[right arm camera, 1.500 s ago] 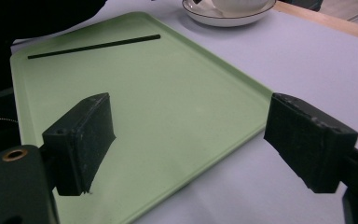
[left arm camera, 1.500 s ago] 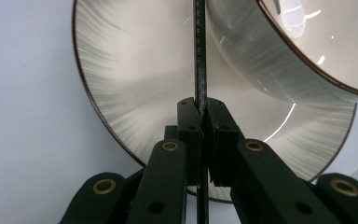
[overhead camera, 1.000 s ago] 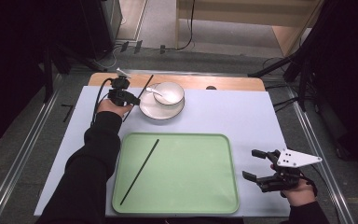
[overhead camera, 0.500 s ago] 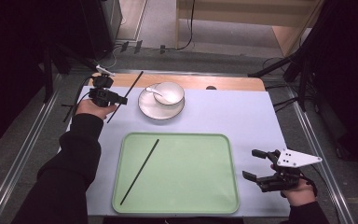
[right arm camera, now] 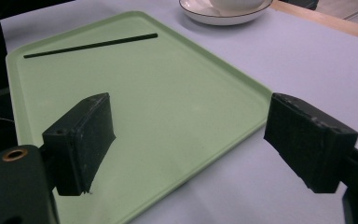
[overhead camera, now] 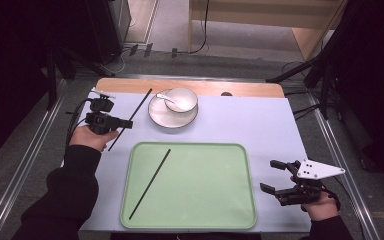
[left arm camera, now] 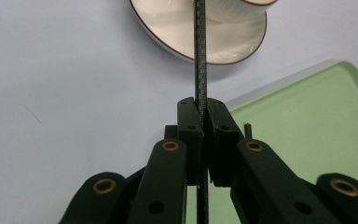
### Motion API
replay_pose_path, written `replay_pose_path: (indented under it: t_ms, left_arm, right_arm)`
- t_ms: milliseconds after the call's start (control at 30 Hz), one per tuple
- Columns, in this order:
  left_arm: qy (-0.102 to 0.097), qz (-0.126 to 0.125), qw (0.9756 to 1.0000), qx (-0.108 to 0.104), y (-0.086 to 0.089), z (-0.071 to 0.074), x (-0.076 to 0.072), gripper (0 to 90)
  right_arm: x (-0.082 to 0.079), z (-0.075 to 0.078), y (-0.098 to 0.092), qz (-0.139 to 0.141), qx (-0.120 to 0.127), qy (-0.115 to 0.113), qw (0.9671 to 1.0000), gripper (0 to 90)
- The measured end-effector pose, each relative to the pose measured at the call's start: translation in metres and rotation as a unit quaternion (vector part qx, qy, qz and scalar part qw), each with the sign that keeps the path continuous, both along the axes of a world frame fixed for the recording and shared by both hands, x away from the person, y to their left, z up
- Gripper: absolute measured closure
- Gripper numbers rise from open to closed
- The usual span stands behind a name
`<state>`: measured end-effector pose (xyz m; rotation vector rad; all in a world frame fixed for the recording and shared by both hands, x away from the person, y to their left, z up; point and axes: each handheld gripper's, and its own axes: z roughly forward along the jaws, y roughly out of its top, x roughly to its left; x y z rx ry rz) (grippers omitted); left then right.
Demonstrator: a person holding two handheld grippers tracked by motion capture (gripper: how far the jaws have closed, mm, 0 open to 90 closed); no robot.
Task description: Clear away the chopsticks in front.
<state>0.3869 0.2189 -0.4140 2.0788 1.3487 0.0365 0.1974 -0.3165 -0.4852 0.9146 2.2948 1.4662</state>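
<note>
Chopstick (overhead camera: 130, 118) leftward now – plate (overhead camera: 160, 116) (bowl-laden) beside.

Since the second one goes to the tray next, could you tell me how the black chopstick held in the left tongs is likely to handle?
The chopstick looks straight, so probably stiff. Thin, likely light. The left tongs clamp one narrow spot, so it may pivot.

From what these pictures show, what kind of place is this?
Probably a recording workbench in a lab, not a dining room: metal rails frame the pale blue table, loose black cables lie on the floor, and a hand-held black left gripper clamps a thin black chopstick.
</note>
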Motion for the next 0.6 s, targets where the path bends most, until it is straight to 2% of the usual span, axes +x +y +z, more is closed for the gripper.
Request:
replay_pose_path:
  t_ms: [100,267,300,333,467,533,567,600]
  left_arm:
    - [-0.001,-0.001,1.0000,-0.003,0.000,-0.003,-0.007,86.5]
    - [-0.002,-0.006,1.0000,-0.004,-0.002,-0.016,-0.028,86.5]
    - [-0.002,-0.006,1.0000,-0.004,-0.002,-0.016,-0.028,86.5]
    - [-0.003,-0.008,1.0000,-0.003,-0.002,-0.020,-0.035,86.5]
    - [-0.013,-0.007,0.9999,-0.006,-0.004,-0.025,-0.049,86.6]
    - [-0.018,-0.009,0.9998,-0.001,-0.006,-0.027,-0.056,86.6]
    - [-0.018,-0.009,0.9998,-0.001,-0.006,-0.027,-0.056,86.6]
    - [-0.015,-0.009,0.9998,-0.003,-0.007,-0.031,-0.063,86.6]
  right_arm:
    - [0.000,0.000,0.000,0.000,0.000,0.000,1.0000,16.4]
    - [0.001,0.000,0.000,0.000,0.000,0.000,1.0000,16.4]
    - [0.001,0.000,0.000,0.000,0.000,0.000,1.0000,16.4]
    - [0.001,0.000,0.000,0.000,0.000,0.001,1.0000,16.4]
    - [0.001,0.000,0.001,0.001,0.000,0.001,1.0000,16.4]
    - [0.001,0.000,0.001,0.003,0.000,0.000,1.0000,16.4]
    - [0.001,0.000,0.001,0.003,0.000,0.000,1.0000,16.4]
    - [0.001,0.000,0.001,0.003,-0.001,0.000,1.0000,16.4]
